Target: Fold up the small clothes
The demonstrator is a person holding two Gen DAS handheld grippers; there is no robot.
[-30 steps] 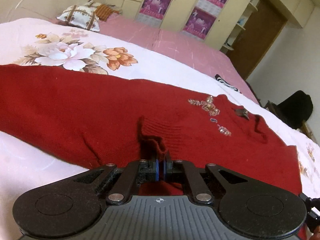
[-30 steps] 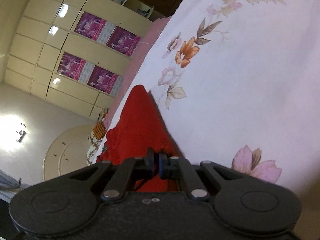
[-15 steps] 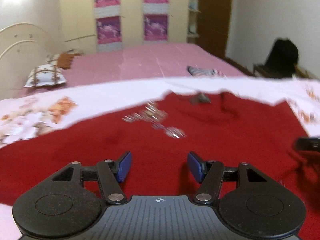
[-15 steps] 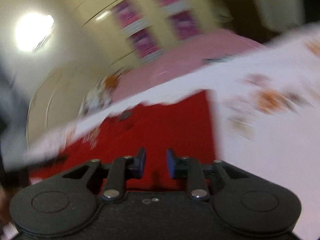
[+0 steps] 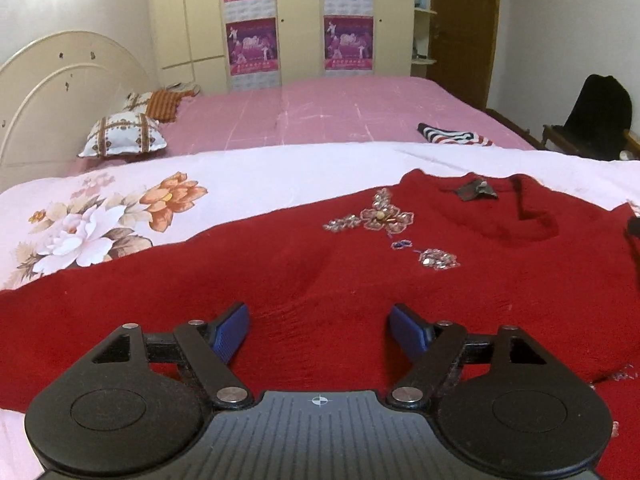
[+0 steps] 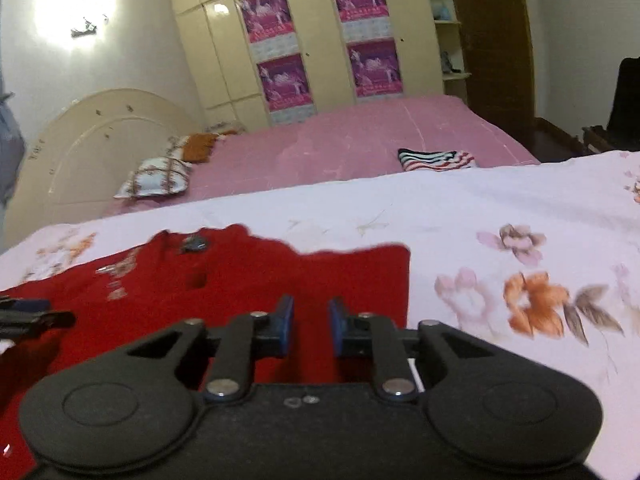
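- Red sweater (image 5: 320, 280) is laid flat on the floral sheet (image 5: 260, 176).
- Left gripper (image 5: 319, 330) is spread wide, nothing held.
- Right gripper (image 6: 311, 330) is parted slightly, also empty.

The left hand-held gripper (image 5: 319, 330) has its jaws spread wide, blue pads (image 5: 232, 332) far apart and gripping nothing. The right hand-held gripper (image 6: 310, 328) has its jaws parted by a narrow gap, pads (image 6: 285, 330) facing each other, also gripping nothing.
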